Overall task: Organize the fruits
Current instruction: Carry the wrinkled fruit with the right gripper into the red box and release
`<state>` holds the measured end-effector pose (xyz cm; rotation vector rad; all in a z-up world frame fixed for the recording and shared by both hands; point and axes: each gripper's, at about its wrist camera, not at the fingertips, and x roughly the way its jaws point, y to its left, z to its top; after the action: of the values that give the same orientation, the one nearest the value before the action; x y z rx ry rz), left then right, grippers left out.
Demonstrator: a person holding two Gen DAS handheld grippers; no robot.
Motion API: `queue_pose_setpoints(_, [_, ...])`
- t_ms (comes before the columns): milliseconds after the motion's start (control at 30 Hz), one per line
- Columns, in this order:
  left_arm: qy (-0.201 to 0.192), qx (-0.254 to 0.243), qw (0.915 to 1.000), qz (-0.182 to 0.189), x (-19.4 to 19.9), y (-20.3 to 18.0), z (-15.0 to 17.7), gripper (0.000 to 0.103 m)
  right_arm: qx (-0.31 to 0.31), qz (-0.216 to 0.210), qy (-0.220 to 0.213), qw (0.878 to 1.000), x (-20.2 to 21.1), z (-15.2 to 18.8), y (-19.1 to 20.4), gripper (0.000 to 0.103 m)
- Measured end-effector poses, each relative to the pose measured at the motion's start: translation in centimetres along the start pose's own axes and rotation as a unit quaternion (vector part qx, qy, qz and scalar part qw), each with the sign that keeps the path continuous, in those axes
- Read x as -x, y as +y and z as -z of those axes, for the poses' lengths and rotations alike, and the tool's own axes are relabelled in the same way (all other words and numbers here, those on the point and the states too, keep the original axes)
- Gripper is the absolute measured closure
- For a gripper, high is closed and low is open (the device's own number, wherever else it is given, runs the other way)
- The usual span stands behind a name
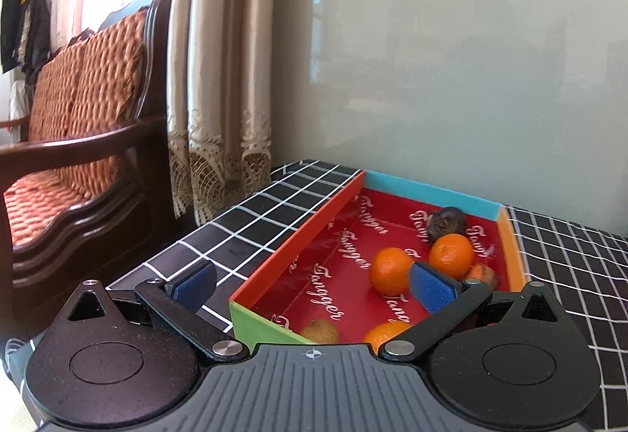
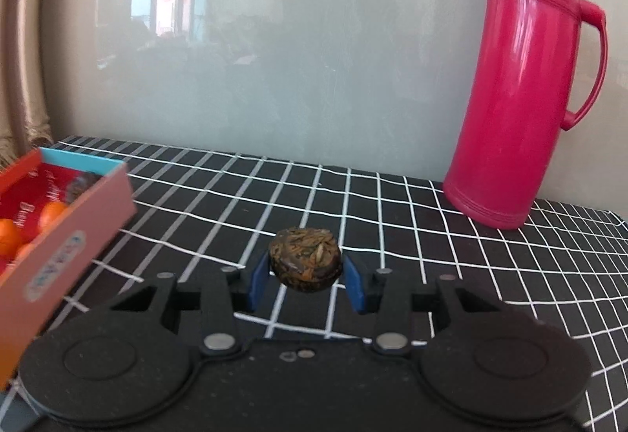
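Blue-padded fingers (image 2: 355, 286) of the right gripper (image 2: 305, 286) are clamped on a dark brown, flattened round fruit with orange flecks (image 2: 305, 260), one pad on each flank, fruit clear of the black cloth with white grid lines (image 2: 392, 212) covering the table. Left gripper (image 1: 314, 284) is released: blue pads spread wide, nothing between them, left finger (image 1: 194, 284) over the gridded cloth beside the box, right finger (image 1: 429, 290) over the box interior. Shallow cardboard box with a red printed floor (image 1: 345, 235) sits on the cloth; walls are orange-red on the left, light blue at the far end, orange on the right, green at the near corner. Inside: two glossy orange mandarins (image 1: 390, 271) just beside each other near the far right, a third mandarin (image 1: 386, 335) near the front edge partly hidden by the gripper body, a dark wrinkled round fruit (image 1: 447, 224) in the far corner against the blue wall, a small reddish-orange fruit (image 1: 484, 275) by the right wall, a yellowish-brown lump (image 1: 320, 332) at the near wall. Right wrist view puts the box at far left, well apart from the held fruit. Tall pink plastic thermos jug with handle (image 2: 526, 86) stands upright at the cloth's far right, against the pale glossy wall panel (image 2: 314, 39). Dark wooden armchair with orange woven cushions (image 1: 78, 125) and beige curtain (image 1: 219, 78) sit left of the table.
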<state>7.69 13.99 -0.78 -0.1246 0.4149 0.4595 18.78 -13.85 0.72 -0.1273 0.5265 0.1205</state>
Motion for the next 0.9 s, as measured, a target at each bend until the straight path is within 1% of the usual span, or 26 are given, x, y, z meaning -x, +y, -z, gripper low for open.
queue_pose_setpoints(133, [-0.009, -0.017, 0.9997, 0.017, 1.6, 0.7, 0.4, 0.0, 0.0, -0.02, -0.018, 1.0, 2.4, -0.2, 1.6, 0.063])
queue_pose_setpoints(267, [-0.004, -0.025, 0.9989, 0.038, 2.8, 2.2, 1.1, 0.0, 0.003, -0.048, -0.027, 0.998, 3.9, -0.2, 4.0, 0.063])
queue_pose_setpoints(367, [-0.001, -0.029, 0.9986, 0.044, 3.3, 3.0, 1.4, 0.0, 0.012, -0.071, -0.031, 0.997, 4.7, 0.0, 6.3, 0.063])
queue_pose_setpoints(500, [0.001, -0.032, 0.9983, 0.049, 3.8, 3.9, 1.6, 0.0, 0.028, -0.099, -0.033, 0.994, 5.6, 0.2, 9.3, 0.063])
queue_pose_setpoints(600, [-0.002, -0.036, 0.9983, 0.046, 4.1, 4.3, 1.8, 0.0, 0.037, -0.114, -0.031, 0.992, 6.0, 0.2, 11.2, 0.063])
queue_pose_setpoints(733, [-0.004, -0.038, 0.9983, 0.043, 4.4, 4.9, 2.0, 0.0, 0.048, -0.128, -0.03, 0.99, 6.4, 0.4, 12.9, 0.063])
queue_pose_setpoints(900, [0.0, -0.034, 0.9986, 0.041, 4.2, 5.6, 2.0, 0.0, 0.06, -0.139, -0.025, 0.988, 6.0, 0.2, 14.8, 0.063])
